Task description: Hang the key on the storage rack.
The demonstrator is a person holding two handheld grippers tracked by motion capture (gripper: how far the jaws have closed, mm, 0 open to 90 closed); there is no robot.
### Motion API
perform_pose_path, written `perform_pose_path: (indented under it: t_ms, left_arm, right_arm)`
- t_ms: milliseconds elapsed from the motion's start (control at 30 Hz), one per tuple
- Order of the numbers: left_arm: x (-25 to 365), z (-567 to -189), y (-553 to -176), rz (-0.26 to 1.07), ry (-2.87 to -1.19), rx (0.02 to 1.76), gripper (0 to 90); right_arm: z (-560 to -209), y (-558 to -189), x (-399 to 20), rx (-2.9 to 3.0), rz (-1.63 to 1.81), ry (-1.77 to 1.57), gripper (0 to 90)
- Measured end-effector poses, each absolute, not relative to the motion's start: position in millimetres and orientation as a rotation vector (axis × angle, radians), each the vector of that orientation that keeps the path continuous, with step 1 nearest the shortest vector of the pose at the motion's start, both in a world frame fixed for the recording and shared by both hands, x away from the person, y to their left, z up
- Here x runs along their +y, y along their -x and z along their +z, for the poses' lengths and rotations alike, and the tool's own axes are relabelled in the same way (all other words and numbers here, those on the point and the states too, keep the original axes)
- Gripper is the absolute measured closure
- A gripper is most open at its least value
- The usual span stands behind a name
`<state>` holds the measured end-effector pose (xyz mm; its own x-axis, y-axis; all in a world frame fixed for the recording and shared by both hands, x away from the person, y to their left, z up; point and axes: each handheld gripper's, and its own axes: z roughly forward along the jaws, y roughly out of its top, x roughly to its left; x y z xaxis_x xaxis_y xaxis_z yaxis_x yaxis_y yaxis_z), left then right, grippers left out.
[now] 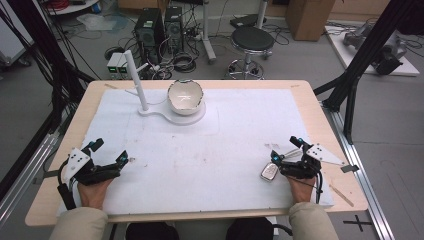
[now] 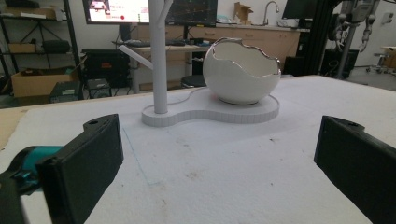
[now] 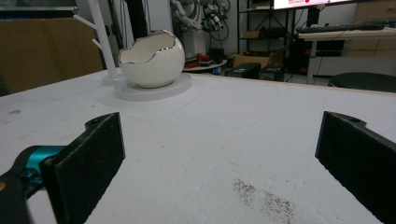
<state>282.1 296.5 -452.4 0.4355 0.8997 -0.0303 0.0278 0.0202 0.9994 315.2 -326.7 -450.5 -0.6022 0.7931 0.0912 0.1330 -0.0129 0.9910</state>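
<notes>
Meanwhile I kept both tongs, left (image 1: 110,151) and right (image 1: 286,148), spread wide over the matte white table (image 1: 210,165); a glossy egg-shaped bowl (image 1: 185,97) sat at twelve o'clock, a metallic key fob (image 1: 269,172) beside my right tongs.

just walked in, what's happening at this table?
Nothing is being handled yet. A person sits at the table with a gripper in each hand, both resting near its front edge. The left gripper and right gripper are both open and hold nothing. A car key fob lies on the white mat just beside the right gripper. Toward the back stands a white stand with an upright branched post and a white egg-shaped bowl sitting on its base.
</notes>
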Motion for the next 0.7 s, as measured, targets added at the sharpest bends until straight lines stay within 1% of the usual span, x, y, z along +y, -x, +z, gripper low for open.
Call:
perform_pose_path:
  t_ms: [700]
  left_arm:
    - [298.4,-452.8,-281.6,0.836,-1.363,0.905,1.7]
  right_arm:
    - [-450.3,-314.9,-325.4,1.756,1.651,-0.958,0.5]
